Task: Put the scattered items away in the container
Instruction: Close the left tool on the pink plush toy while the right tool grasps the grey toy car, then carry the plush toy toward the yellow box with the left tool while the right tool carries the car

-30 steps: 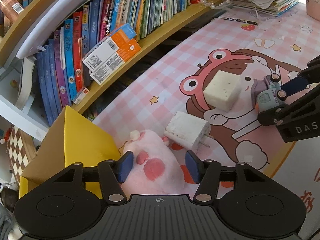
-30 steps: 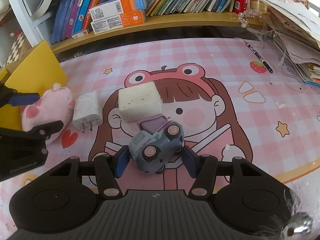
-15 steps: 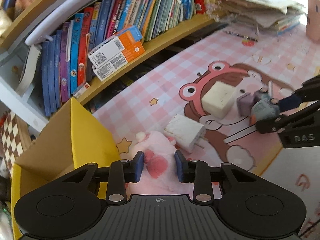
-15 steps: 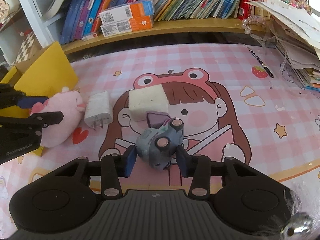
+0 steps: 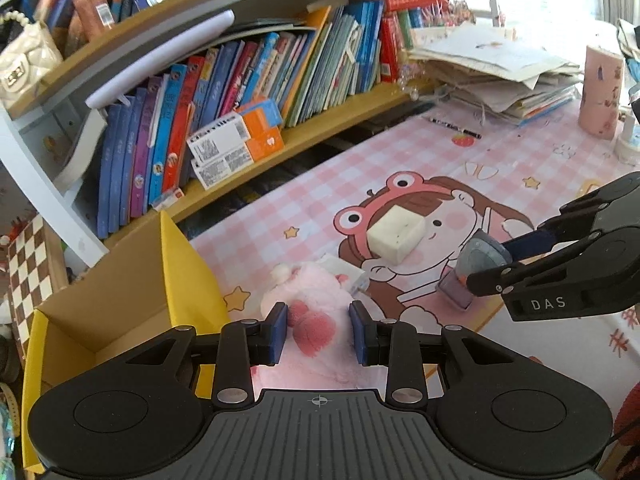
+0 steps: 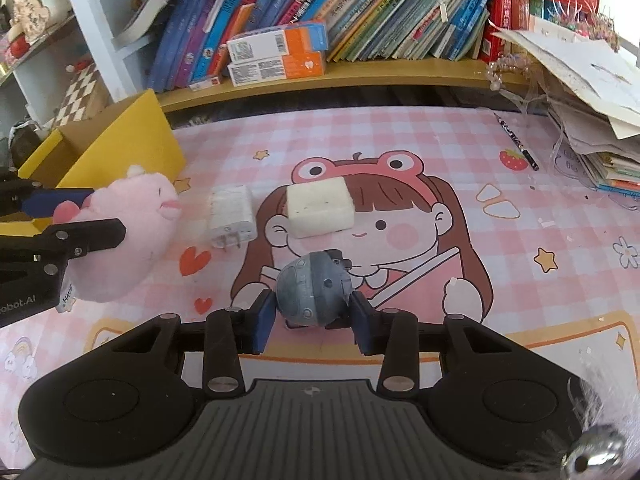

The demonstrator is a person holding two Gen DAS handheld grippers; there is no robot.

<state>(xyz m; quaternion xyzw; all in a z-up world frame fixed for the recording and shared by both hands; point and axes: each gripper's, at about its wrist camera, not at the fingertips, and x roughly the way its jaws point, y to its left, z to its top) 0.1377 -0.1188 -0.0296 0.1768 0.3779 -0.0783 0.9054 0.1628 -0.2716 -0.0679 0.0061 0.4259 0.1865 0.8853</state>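
The left tool (image 5: 318,330) pinches the pink plush (image 5: 316,300); the yellow box (image 5: 132,300) gapes at its nine o'clock. The right tool (image 6: 314,316), just closing, clamps the toy car (image 6: 312,294). Beyond it on the desk (image 6: 420,152), charger (image 6: 232,216) at eleven o'clock, white block (image 6: 320,210) at twelve.

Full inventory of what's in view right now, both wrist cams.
plush toy: 1, pink, in left gripper
toy car: 1, grey-blue, in right gripper
charger: 1, white, on mat
foam block: 1, cream, mid mat
box: 1, yellow, open, mat's left end
mat: 1, pink checked, cartoon girl
pen: 1, dark, far right
books: many, on shelf
paper pile: 1, right
left gripper: shut on plush toy
right gripper: shut on toy car
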